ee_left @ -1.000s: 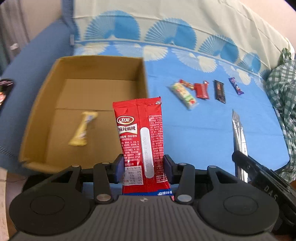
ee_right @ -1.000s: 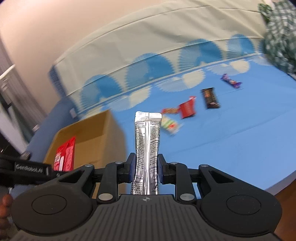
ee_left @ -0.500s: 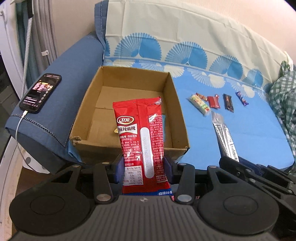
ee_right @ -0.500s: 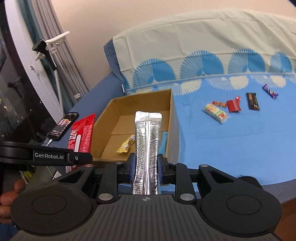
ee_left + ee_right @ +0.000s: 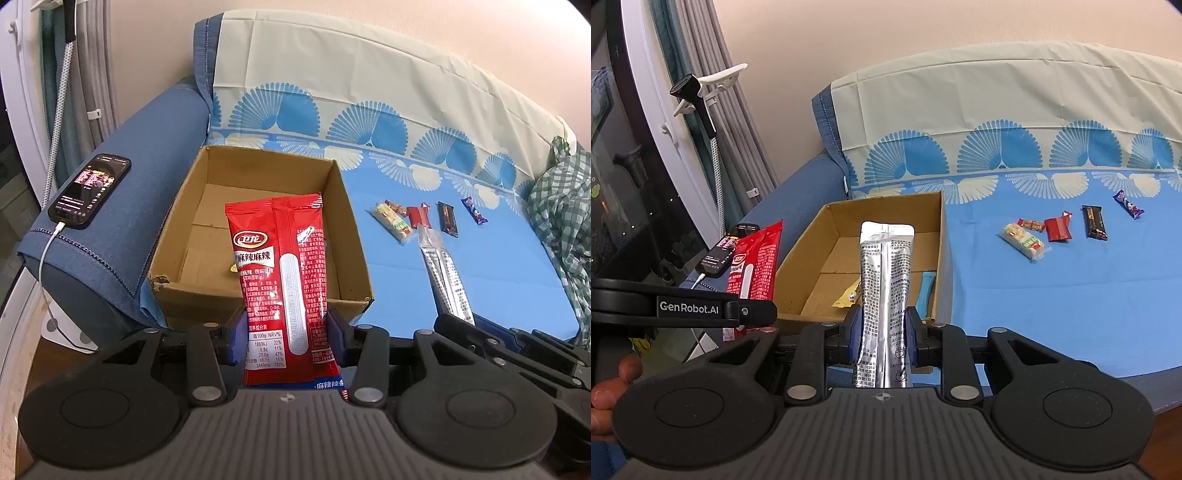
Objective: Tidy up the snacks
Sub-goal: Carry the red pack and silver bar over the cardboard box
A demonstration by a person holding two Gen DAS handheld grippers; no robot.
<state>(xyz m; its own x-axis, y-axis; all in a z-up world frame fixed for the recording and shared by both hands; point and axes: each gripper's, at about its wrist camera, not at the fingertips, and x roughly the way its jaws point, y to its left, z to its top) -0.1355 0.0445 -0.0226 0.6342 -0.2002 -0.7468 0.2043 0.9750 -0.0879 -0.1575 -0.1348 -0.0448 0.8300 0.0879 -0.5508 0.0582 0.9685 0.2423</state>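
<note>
My left gripper (image 5: 286,334) is shut on a red snack packet (image 5: 280,273), held upright in front of the open cardboard box (image 5: 343,206). My right gripper (image 5: 882,336) is shut on a silver sachet (image 5: 884,280), also upright before the box (image 5: 942,229). The box holds a yellow packet (image 5: 847,293) and a blue stick (image 5: 925,290). Several small snacks lie on the blue cloth: a pale wafer pack (image 5: 1023,242), a red wrapper (image 5: 1057,229), a dark bar (image 5: 1094,222), a purple candy (image 5: 1128,204). The red packet also shows in the right wrist view (image 5: 753,266).
The box stands on a sofa with a blue fan-pattern cloth (image 5: 1052,280). A phone (image 5: 90,188) with a charging cable lies on the blue armrest. A green checked cloth (image 5: 561,214) is heaped at the right. Curtains and a window frame stand at the left.
Both grippers have drawn back from the sofa with their packets still held. The box and snacks now look farther away, and the armrest with the phone has come into view.
</note>
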